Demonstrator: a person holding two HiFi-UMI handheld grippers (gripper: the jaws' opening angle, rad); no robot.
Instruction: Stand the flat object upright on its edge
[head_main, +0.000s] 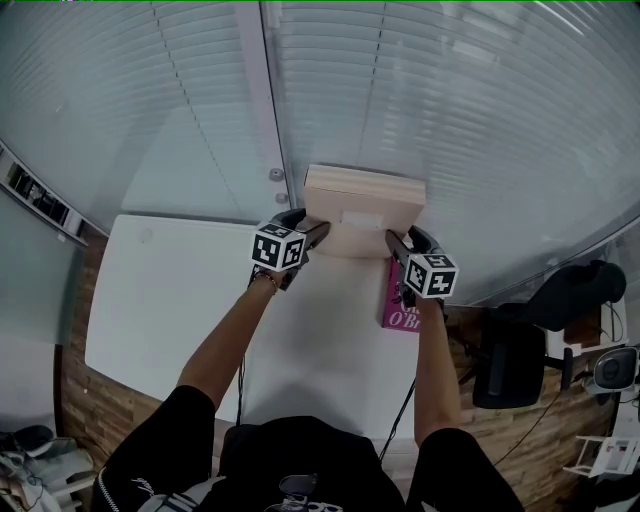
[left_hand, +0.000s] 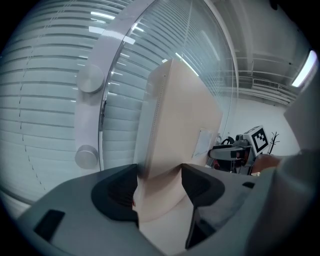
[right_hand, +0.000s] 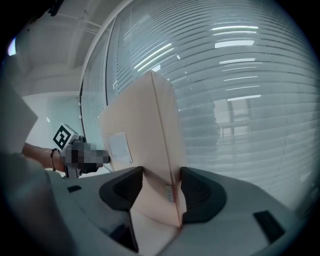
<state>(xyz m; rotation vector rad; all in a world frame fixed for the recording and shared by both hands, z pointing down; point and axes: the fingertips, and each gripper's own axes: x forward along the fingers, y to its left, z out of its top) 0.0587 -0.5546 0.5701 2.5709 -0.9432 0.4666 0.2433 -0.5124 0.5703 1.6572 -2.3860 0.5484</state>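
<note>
From the head view, the pale beige flat cardboard box (head_main: 365, 210) rears up at twelve o'clock, at the far side of the white table (head_main: 170, 300). A magenta book (head_main: 402, 300) lies at its five o'clock. The left gripper (head_main: 312, 232) takes the box's nine o'clock edge and the right gripper (head_main: 397, 243) its three o'clock edge.

In the left gripper view, both pads clamp across the box's thickness.

The right gripper view shows the same: jaws spread wide, pressed on the box.

The best move now, I'd say, is to seat the bottom edge flat, feel for balance, then ease both grips off together.
</note>
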